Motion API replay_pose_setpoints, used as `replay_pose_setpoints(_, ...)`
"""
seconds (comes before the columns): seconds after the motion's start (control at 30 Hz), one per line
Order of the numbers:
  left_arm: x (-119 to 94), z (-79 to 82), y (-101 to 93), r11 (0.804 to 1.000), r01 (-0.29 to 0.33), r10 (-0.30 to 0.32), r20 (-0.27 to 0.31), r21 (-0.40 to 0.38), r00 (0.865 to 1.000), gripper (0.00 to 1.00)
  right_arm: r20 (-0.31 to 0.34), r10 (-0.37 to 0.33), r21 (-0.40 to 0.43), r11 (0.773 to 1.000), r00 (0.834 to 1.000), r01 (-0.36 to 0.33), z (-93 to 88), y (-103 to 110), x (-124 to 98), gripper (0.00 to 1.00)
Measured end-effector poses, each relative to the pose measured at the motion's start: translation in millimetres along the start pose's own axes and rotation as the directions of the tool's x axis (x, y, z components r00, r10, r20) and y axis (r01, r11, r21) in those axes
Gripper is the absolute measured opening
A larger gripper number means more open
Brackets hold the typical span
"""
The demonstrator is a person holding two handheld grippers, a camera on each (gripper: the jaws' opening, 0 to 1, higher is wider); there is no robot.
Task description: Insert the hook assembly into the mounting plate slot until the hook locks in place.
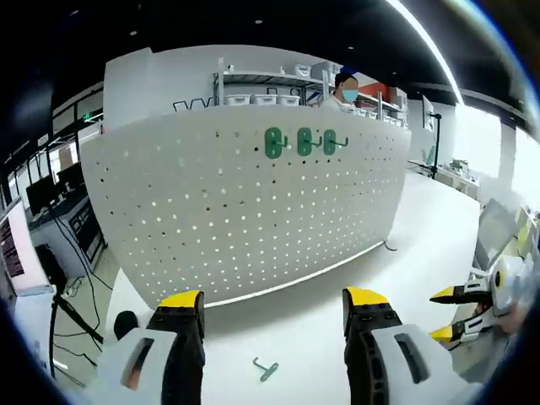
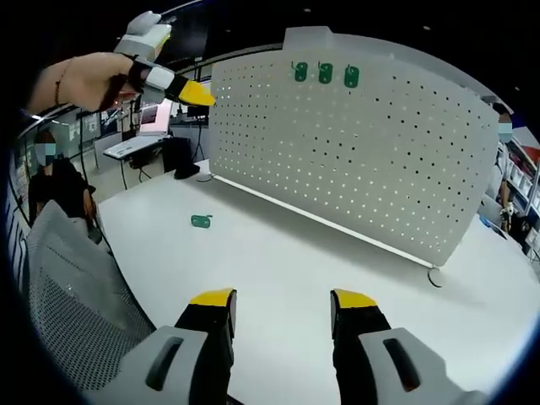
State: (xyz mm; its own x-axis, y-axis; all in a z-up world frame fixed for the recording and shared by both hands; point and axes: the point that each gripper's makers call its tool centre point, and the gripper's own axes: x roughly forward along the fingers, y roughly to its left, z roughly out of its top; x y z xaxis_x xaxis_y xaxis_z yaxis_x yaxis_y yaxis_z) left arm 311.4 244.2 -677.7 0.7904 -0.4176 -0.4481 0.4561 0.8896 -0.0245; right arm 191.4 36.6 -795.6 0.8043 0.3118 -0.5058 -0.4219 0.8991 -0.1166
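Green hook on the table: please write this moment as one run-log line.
green hook loose on table | three hooks on pegboard | left gripper open | right gripper open

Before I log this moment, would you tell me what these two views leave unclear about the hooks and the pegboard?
- Green hooks on the pegboard, left gripper view: too small to tell whether they are locked.
- Loose hook on the table, left gripper view: too small to make out its shape; the right gripper view blurs it.
- Pegboard back: hidden by its own face in both views.
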Motion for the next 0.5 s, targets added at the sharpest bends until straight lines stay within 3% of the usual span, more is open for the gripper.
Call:
replay_pose_setpoints(0.1,-7,-17.4,3.8,1.000,-0.027,0.027,-0.018,0.014,0.999,0.66,-0.007,0.002,-0.001,1.000,1.000,-0.002,-1.2,1,0,0.42)
replay_pose_setpoints(0.17,-11,-31.0,-1.1,0.999,-0.005,0.003,-0.044,-0.038,0.999,0.70,-0.009,0.004,0.000,1.000,1.000,-0.004,-1.7,2,0,0.42)
replay_pose_setpoints(0.27,-16,-47.3,-3.5,0.999,0.000,-0.003,-0.066,-0.052,0.998,0.72,-0.012,0.014,-0.003,1.000,1.000,-0.014,-2.2,5,0,0.42)
replay_pose_setpoints(0.5,-27,-66.9,-11.7,0.996,0.023,-0.031,-0.088,-0.088,0.996,0.76,-0.023,0.036,-0.024,0.999,0.999,-0.036,-3.7,11,2,0.42)
